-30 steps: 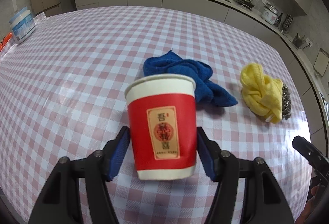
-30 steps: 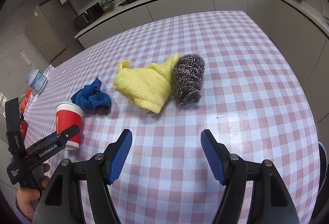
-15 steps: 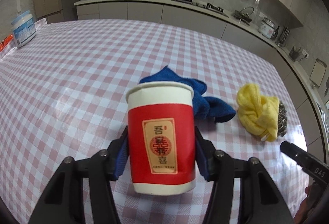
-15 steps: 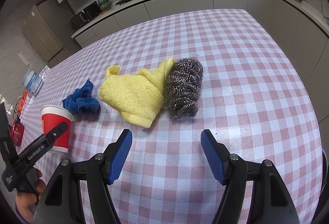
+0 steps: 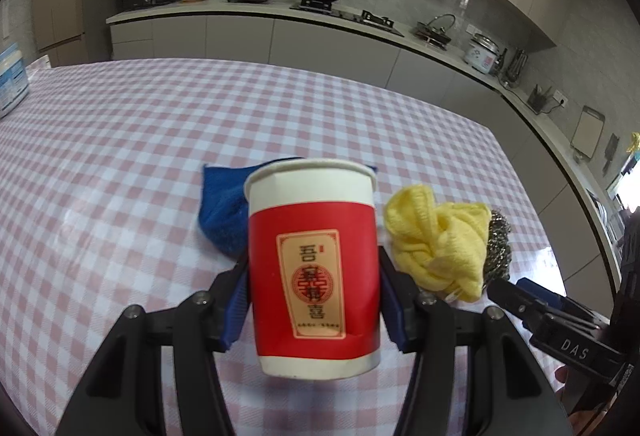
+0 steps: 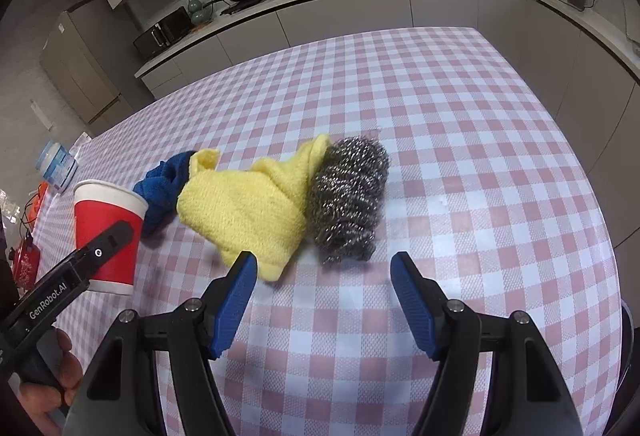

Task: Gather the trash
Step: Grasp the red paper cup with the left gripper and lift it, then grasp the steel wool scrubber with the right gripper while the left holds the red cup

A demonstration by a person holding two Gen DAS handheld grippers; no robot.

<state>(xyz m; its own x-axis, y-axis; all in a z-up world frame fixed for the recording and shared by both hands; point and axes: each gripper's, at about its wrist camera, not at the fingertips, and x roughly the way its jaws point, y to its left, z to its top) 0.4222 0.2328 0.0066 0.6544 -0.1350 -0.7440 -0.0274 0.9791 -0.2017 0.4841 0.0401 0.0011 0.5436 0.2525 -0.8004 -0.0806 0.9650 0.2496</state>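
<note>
My left gripper (image 5: 314, 300) is shut on a red and white paper cup (image 5: 314, 264) and holds it upright, lifted off the checked tablecloth (image 5: 120, 156). The cup also shows in the right wrist view (image 6: 106, 232), far left. Behind it lie a blue cloth (image 5: 222, 210), a yellow cloth (image 5: 438, 238) and a steel wool scourer (image 5: 498, 250). My right gripper (image 6: 324, 288) is open and empty, just in front of the yellow cloth (image 6: 244, 208) and the scourer (image 6: 348, 196).
A white tub with a blue label (image 5: 10, 84) stands at the table's far left edge. A red object (image 6: 24, 264) lies near the left edge. Kitchen counters with pans and a rice cooker (image 5: 482, 54) run behind the table.
My left gripper has closed on the cup and lifted it, tilting the view up. My right gripper has moved closer to the yellow cloth and scourer.
</note>
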